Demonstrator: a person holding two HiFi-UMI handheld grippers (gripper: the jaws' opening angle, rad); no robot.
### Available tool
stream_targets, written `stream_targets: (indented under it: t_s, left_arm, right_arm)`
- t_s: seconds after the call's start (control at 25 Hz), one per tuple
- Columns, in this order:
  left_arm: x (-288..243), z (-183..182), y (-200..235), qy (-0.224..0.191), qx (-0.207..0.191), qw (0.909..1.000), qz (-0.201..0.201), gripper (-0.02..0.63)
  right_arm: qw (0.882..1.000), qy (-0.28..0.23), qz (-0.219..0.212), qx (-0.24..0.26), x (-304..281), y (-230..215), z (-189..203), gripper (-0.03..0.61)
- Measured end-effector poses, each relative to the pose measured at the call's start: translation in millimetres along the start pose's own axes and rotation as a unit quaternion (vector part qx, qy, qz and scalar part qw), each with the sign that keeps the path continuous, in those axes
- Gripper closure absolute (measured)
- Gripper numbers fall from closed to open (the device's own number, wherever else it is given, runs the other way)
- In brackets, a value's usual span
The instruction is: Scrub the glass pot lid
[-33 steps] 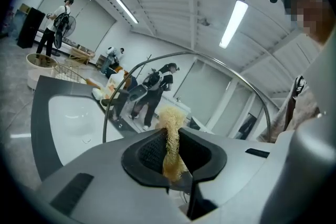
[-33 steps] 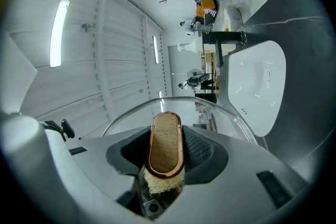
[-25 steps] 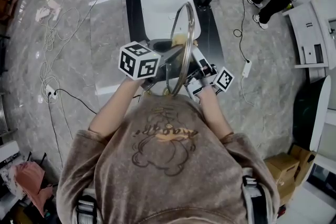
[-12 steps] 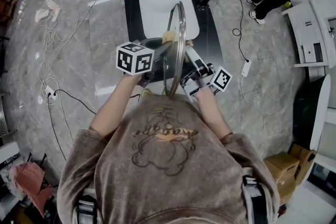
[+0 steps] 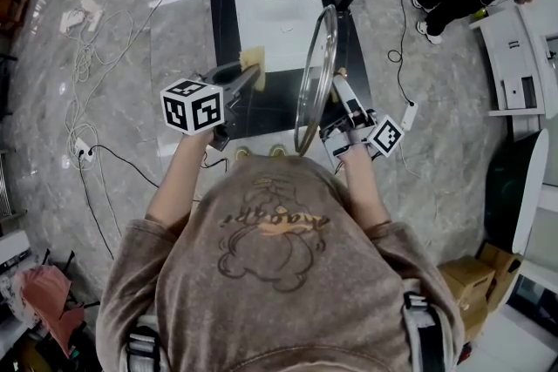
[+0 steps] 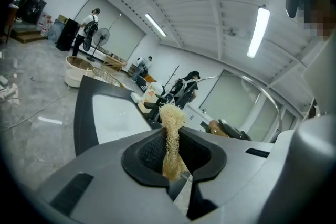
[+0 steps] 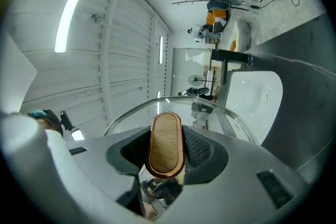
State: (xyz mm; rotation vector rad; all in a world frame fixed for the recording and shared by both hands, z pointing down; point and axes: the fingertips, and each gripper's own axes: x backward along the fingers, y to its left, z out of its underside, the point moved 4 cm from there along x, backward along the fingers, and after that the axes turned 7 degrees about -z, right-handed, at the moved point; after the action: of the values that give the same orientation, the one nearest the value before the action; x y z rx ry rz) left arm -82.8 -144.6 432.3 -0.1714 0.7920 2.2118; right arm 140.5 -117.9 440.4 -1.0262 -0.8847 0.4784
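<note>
Right gripper [image 7: 167, 157] clamped on wood-topped knob [image 7: 165, 131] of glass pot lid [image 5: 316, 83]. Lid held on edge, upright, over dark counter [image 5: 220, 13], near white sink [image 5: 270, 4]. Left gripper [image 6: 171, 157] pinching loofah scrubber [image 6: 171, 120], clear of glass, off to lid's left. Scrubbing step in hand, by look of it. Next move likely: bring loofah onto glass face, press, rub, right hand steadying lid.

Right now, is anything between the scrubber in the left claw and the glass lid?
Nothing visible. The scrubber in the left claw sits left of the lid, which the right claw holds on edge; only open air above the counter lies between.
</note>
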Motion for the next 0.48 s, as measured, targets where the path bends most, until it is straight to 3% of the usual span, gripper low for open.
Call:
stream_targets:
  t_s: [0.24, 0.48]
  left_arm:
    - [23, -4, 6, -0.021, 0.014, 0.9997, -0.007, 0.549]
    - [31, -12, 2, -0.039, 0.015, 0.9991, -0.004, 0.549]
  right_arm:
    - [0.998, -0.006, 0.039, 0.042, 22, -4, -18, 0.403]
    - [0.986, 0.039, 0.098, 0.129, 23, -2, -27, 0.403]
